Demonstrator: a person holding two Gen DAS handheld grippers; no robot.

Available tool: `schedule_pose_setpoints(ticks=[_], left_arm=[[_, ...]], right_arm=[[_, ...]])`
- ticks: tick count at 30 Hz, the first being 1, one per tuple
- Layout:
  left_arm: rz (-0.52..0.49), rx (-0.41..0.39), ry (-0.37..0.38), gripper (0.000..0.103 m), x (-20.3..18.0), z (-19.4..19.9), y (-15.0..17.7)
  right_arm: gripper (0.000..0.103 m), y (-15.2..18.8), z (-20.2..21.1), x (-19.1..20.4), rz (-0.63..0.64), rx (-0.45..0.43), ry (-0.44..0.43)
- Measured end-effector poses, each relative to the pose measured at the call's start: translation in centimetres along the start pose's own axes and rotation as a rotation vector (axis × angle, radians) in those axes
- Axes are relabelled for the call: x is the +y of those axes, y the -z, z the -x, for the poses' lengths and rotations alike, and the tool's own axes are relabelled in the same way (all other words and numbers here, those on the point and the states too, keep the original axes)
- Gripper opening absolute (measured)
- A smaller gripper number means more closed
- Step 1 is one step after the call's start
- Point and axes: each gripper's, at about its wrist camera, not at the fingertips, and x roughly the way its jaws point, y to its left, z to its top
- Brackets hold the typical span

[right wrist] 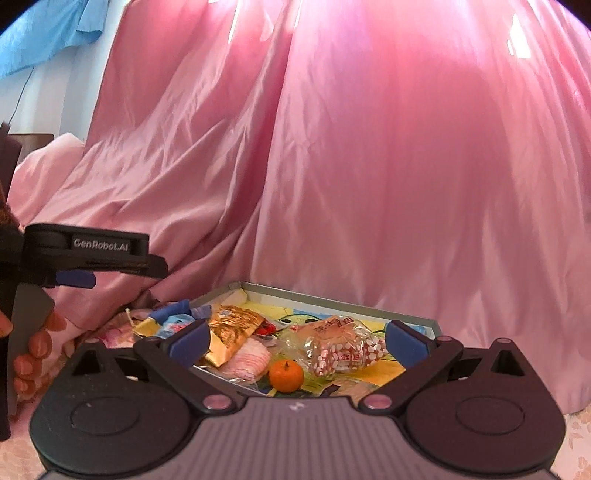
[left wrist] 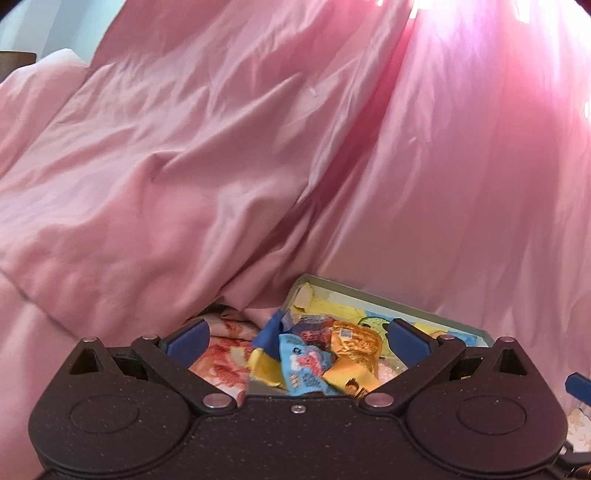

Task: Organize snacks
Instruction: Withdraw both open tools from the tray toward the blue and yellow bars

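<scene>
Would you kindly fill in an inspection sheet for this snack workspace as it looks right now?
Surface: bed with a floral sheet under the tray.
Job's things: grey tray holding a gold packet, a light blue packet, a clear dotted bag, a pink striped snack and a small orange.
Clutter: nothing seen.
Grippers: left tongs open and empty; right tongs open and empty, above the tray's near edge; a hand holds the left handle.
Cables: thin dark cord on the wall, far left.
Surroundings: pink curtain behind, pink duvet left, blue cloth top left.
</scene>
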Motion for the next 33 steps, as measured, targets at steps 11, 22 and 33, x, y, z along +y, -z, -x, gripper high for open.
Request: schedule_pose_setpoints(ticks=[11, 22, 33], left_arm=[[0.006, -0.010, -0.039, 0.102, 2.3, 3.8, 2.3], [0.004, 0.011, -0.090, 0.102, 5.3, 7.1, 5.8], [-0.046, 0.049, -0.110, 0.102, 6.9, 10.0, 10.1]], right_arm=[[0.103, 0.0, 2.6, 1.8, 0.040, -0.020, -0.032], [0.103, 1.5, 5.3, 3.8, 0.073, -0.018, -0.073], [0.103, 4.7, 7.5, 5.6, 0.100, 0.048, -0.112]])
